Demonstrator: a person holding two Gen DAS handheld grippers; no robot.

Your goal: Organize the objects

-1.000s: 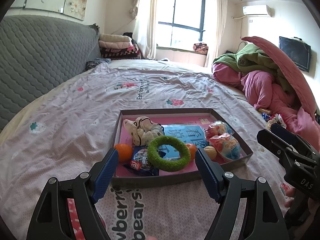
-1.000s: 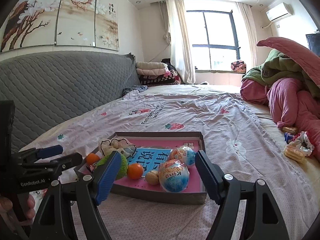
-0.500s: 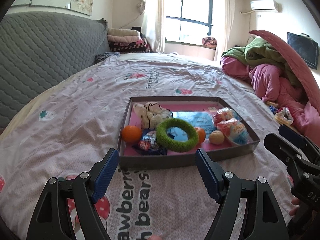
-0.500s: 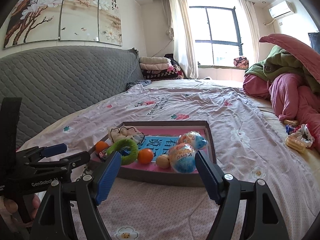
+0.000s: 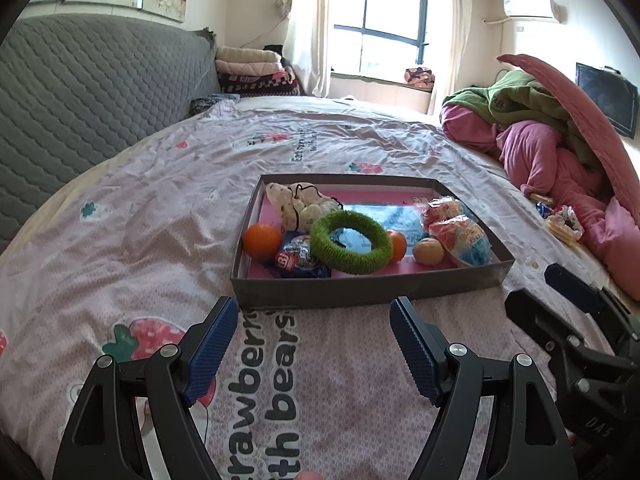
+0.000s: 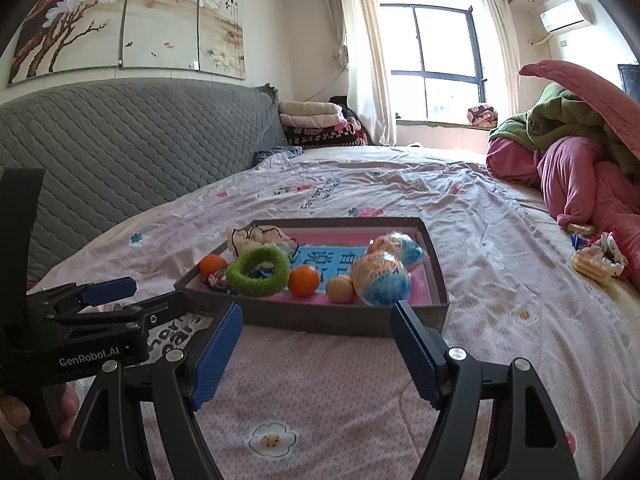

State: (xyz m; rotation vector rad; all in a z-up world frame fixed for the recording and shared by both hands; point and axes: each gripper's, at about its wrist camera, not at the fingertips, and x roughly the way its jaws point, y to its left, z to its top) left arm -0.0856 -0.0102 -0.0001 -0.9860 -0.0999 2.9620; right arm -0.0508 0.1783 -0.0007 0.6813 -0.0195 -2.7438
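Observation:
A grey cardboard tray (image 5: 360, 290) (image 6: 340, 322) with a pink floor lies on the bed. It holds a green fuzzy ring (image 5: 350, 242) (image 6: 258, 266), oranges (image 5: 262, 240) (image 6: 304, 280), a plush toy (image 5: 298, 204), a blue booklet (image 6: 328, 258), a candy packet (image 5: 296, 258), a small yellow fruit (image 5: 428, 251) and wrapped snack bags (image 5: 460, 234) (image 6: 380, 278). My left gripper (image 5: 314, 312) is open, short of the tray's near wall, nothing between its fingers. My right gripper (image 6: 316, 318) is open too, just before the tray's right front corner, empty.
A pink strawberry-print sheet (image 5: 160, 240) covers the bed. A grey quilted headboard (image 6: 120, 148) runs along the left. Piled pink and green quilts (image 5: 560, 140) sit at the right, with snack wrappers (image 6: 596, 258) beside them. Folded blankets (image 6: 316, 124) lie near the window.
Both grippers have drawn back and sunk a little; the tray now sits farther ahead and higher in both views. Both jaws stay at the same width. Tray contents unchanged.

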